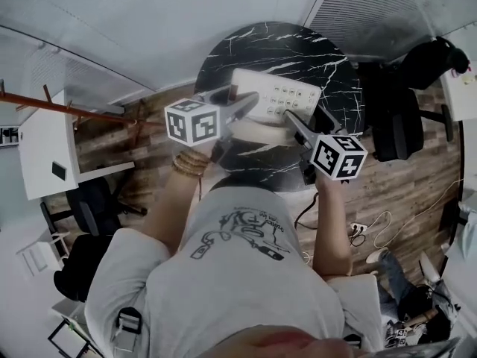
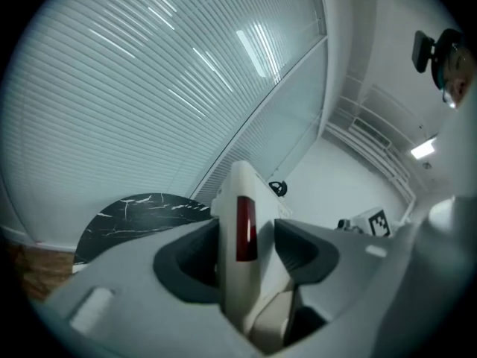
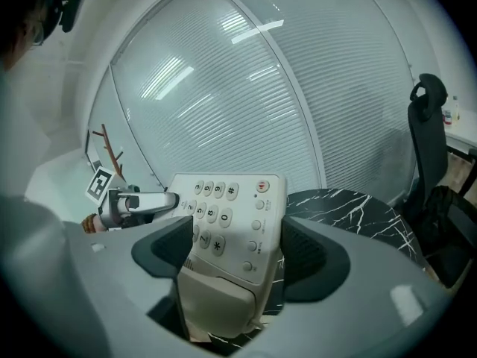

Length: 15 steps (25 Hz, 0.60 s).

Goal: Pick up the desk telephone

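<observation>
Cream telephone (image 1: 277, 95) with pale keys (image 3: 212, 215) and a red strip (image 2: 246, 228); black bench (image 1: 298, 54) veined white; brown wood-plank floor (image 1: 402, 192)

Left tongs (image 1: 248, 104) and right tongs (image 1: 293, 118) grip the desk telephone (image 1: 277, 94) over a table (image 1: 298, 51).

The person wears a light grey T-shirt (image 1: 223, 289) with a dark line drawing (image 1: 242, 233) on its chest, and a beaded bracelet (image 1: 191, 162) on the left wrist. The left gripper (image 1: 250, 103) and right gripper (image 1: 294, 121) are grey with dark-padded jaws, each bearing a white cube with black square markers.

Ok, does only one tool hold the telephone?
No, the left tool and the right tool each clamp one side of the telephone.
</observation>
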Each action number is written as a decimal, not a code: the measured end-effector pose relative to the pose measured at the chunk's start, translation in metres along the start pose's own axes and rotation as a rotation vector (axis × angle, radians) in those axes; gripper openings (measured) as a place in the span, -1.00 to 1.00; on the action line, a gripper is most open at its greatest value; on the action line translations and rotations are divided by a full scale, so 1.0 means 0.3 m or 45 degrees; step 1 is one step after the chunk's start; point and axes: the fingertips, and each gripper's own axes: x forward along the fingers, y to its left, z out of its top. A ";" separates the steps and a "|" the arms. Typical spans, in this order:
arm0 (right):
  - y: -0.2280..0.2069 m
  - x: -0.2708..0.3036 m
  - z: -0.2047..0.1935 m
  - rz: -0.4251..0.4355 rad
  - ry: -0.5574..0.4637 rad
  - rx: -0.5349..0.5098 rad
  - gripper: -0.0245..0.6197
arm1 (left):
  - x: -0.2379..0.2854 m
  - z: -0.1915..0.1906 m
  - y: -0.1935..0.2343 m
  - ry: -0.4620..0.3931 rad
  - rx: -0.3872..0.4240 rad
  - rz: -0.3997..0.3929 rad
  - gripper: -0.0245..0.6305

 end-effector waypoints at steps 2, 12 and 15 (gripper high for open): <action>0.020 -0.004 0.026 -0.001 -0.009 -0.031 0.21 | -0.015 0.030 -0.012 -0.016 0.013 -0.003 -0.23; 0.065 0.006 0.052 0.003 -0.017 -0.071 0.20 | -0.056 0.062 -0.009 -0.040 0.011 -0.006 -0.23; 0.064 0.008 0.050 0.001 -0.016 -0.067 0.20 | -0.055 0.057 -0.004 -0.039 0.003 -0.007 -0.23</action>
